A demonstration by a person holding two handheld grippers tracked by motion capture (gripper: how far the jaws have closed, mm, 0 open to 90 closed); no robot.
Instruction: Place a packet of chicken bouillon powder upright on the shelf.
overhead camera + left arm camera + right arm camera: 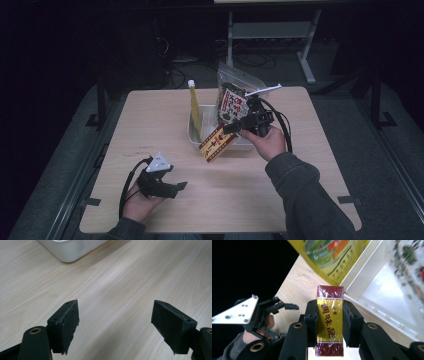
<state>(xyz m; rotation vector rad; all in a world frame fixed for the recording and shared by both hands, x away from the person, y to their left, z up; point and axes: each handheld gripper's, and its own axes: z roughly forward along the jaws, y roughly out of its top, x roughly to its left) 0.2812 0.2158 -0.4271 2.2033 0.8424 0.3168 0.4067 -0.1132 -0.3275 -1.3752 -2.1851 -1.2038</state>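
Right gripper view showed your right gripper (329, 322) clamped on the red-and-yellow wrapped box (330, 322), lifted beside the white plastic bin (362, 277); left gripper (115, 325) jaws apart, idle near the table's near-left corner.

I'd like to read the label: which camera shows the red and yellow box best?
The right gripper view: the box sits close, clamped between that gripper's jaws, its print facing the camera. The high view shows it small and tilted.
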